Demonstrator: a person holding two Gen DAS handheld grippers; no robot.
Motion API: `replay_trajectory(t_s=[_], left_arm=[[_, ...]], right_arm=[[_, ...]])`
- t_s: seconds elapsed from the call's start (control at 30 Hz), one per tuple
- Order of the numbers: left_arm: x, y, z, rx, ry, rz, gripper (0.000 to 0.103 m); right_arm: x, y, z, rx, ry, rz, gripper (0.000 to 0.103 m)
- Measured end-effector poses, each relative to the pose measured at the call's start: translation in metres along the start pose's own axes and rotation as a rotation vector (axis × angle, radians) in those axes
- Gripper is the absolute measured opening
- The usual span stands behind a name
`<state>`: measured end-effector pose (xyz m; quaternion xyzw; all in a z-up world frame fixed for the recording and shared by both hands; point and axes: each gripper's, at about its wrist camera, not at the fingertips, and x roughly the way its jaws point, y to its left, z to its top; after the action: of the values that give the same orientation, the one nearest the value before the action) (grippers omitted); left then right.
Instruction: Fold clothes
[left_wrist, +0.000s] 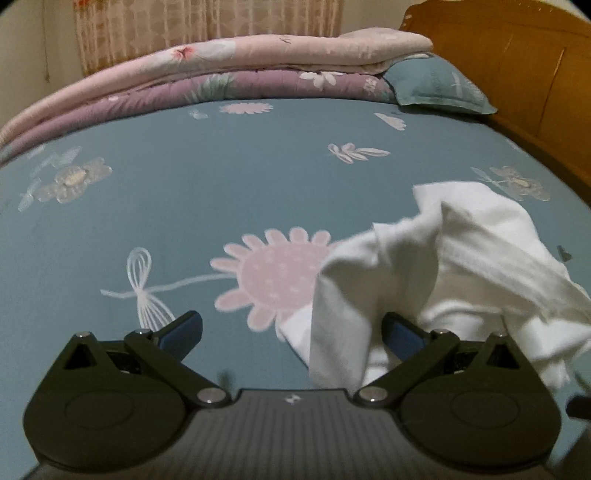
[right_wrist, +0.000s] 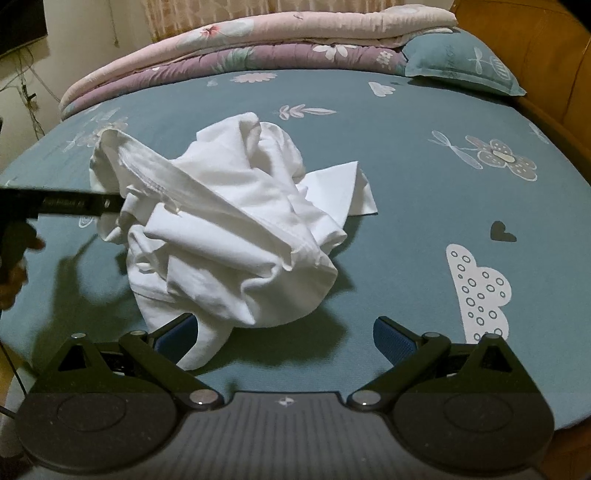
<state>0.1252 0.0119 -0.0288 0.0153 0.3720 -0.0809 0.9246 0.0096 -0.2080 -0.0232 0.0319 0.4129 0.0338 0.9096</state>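
A bed filled both views, its teal sheet (right_wrist: 406, 192) printed with pale flowers, leaves and clouds. Along the far edge lay folded quilts (right_wrist: 240, 48), a pink one on top of a mauve one, with a teal pillow (right_wrist: 461, 62) at their right end against a wooden headboard (left_wrist: 517, 66). A patterned curtain (left_wrist: 207, 26) hung behind, cut off by the top of the frame.

The white garment (right_wrist: 229, 229) sat crumpled in a heap on the sheet, close in front of the right gripper (right_wrist: 284, 336). What kind of garment it was could not be told from the bunched folds; a stitched hem or band ran across the top of the pile. The right gripper's jaws stood wide apart with nothing between them, though a lobe of cloth lay just in front of its left blue pad.

In the left wrist view the left gripper (left_wrist: 291, 332) was likewise spread wide, gripping nothing. The garment (left_wrist: 443, 280) draped down past its right finger, hiding part of that pad. In the right wrist view the left gripper (right_wrist: 74, 203) showed as a dark bar at the left edge, its tip behind the cloth, so contact there could not be judged. A hand (right_wrist: 14, 258) beneath it was blurred and mostly out of frame.
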Motion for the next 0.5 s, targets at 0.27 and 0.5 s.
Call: replay_trajectory(t_s=[0.27, 0.5], left_arm=[[-0.015, -0.001, -0.007, 0.080, 0.009, -0.043, 0.102], [-0.033, -0.014, -0.006, 0.236, 0.018, -0.041, 0.097]], right_arm=[[-0.011, -0.002, 0.001, -0.081, -0.072, 0.009, 0.103], [-0.015, -0.015, 0.012, -0.194, -0.104, 0.004, 0.072]])
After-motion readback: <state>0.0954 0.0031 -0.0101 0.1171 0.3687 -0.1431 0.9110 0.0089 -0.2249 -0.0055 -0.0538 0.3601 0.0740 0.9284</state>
